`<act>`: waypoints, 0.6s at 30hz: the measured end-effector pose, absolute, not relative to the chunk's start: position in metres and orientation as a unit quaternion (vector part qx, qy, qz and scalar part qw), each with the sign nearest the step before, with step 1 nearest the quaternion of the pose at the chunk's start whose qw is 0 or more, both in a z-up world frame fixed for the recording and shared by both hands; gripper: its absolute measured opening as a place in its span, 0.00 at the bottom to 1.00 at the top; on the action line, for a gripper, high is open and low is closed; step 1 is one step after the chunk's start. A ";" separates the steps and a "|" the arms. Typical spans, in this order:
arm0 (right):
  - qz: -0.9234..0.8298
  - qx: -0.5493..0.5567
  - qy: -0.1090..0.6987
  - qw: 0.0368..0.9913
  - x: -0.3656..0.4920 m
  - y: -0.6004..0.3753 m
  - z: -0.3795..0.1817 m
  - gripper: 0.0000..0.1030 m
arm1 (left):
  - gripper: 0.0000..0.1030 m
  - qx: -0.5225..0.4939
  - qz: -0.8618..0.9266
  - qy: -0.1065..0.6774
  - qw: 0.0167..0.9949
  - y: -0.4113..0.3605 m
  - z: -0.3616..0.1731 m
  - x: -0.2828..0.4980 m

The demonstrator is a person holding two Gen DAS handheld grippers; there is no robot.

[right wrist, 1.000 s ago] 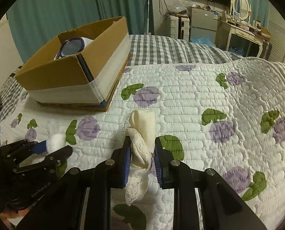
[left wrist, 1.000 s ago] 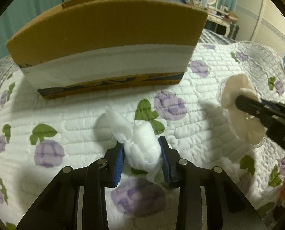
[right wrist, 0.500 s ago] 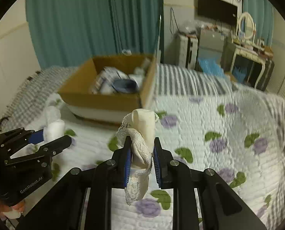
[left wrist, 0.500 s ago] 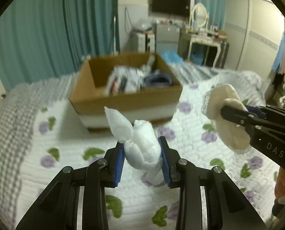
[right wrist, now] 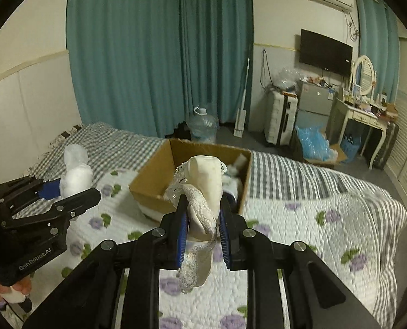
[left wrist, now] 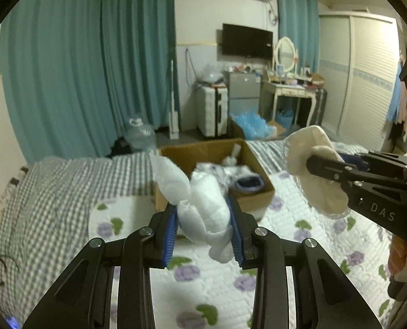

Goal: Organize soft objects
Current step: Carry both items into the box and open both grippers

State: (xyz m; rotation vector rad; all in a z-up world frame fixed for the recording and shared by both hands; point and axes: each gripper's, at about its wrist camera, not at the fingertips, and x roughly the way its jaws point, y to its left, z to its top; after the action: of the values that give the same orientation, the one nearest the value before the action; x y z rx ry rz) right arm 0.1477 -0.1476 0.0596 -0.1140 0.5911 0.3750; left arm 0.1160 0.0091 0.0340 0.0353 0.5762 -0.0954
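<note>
Nearest the left wrist camera, the left tongs [left wrist: 203, 230] are closed on a white sock [left wrist: 203, 205], which bulges between the 2 blue pads and sticks up past them. The sock hangs in the air above the flowered quilt [left wrist: 299, 260], on the near side of the cardboard box [left wrist: 255, 203]. In the right wrist view the right tongs [right wrist: 202, 227] are clamped tight on a cream sock with lace trim [right wrist: 204, 192]; its rounded end stands up above the fingers and the lace end dangles below them, also in the air on the near side of the box. From the left wrist camera the cream sock sits to the right of the box, higher than its rim.

The box rests on the bed with its top open, and several pale soft things plus a dark blue-rimmed one lie inside. Left of the box the bed shows a grey checked sheet [left wrist: 52, 192]. Beyond the box stand a water jug [right wrist: 203, 127] on the floor, teal curtains [right wrist: 159, 54], a white suitcase [right wrist: 281, 120], a dressing table with an oval mirror [right wrist: 363, 109], and a television [right wrist: 325, 52] on the wall.
</note>
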 end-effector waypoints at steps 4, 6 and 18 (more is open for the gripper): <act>0.189 -0.057 0.286 0.938 0.174 -0.137 0.062 0.19 | 0.32 0.023 -0.048 0.279 0.959 0.020 0.038 0.142; 0.191 -0.059 0.287 0.937 0.194 -0.131 0.058 0.19 | 0.32 0.027 -0.052 0.284 0.957 0.024 0.033 0.162; 0.188 -0.050 0.302 0.933 0.316 -0.112 0.004 0.19 | 0.52 0.081 -0.090 0.307 0.944 0.029 -0.036 0.290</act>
State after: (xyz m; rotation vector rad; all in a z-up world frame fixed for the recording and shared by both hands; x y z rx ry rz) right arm 0.3156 -0.1120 0.0044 -0.1023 0.6170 0.3850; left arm 0.2903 0.0286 -0.0359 0.1660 0.6259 -0.1829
